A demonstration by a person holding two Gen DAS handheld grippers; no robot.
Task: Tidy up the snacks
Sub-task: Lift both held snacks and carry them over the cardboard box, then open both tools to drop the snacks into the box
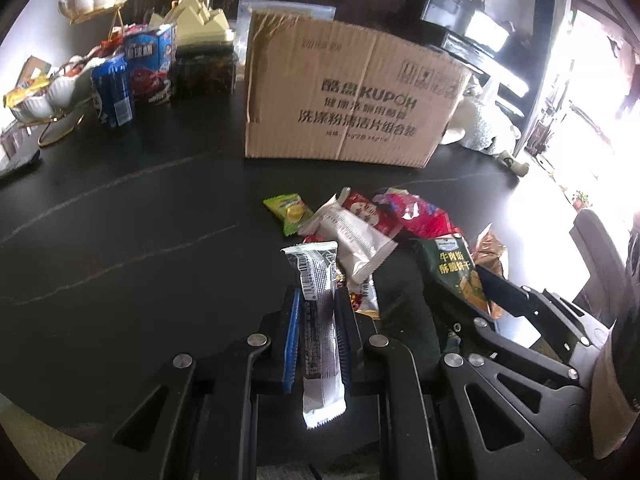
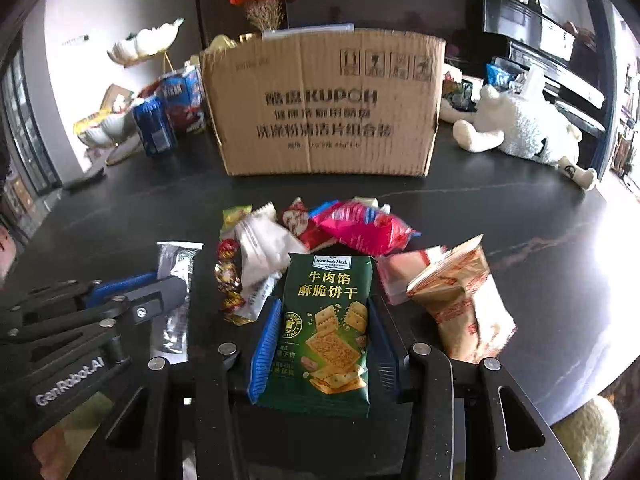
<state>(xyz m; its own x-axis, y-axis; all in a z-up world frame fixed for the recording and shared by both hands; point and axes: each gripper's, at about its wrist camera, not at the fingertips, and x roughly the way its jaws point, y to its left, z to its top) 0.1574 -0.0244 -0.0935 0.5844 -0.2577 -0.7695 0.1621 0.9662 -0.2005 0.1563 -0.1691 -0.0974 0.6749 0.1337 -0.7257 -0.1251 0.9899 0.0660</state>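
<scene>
We see the cardboard box standing on the table, the heap of snack packets lying before it. Left of the box stand a can and a carton; right of it lies a plush toy. Behind the box something flat stands, perhaps a bag.

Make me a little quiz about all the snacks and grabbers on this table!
1. True or false: the left gripper is clamped on a silver snack bar.
2. What colour is the cracker packet between the right gripper fingers?
3. Which stands behind the snack pile: A) a cardboard box, B) a fish tank, C) a television?

Key
1. True.
2. Green.
3. A. The box stands upright on the black table.
</scene>
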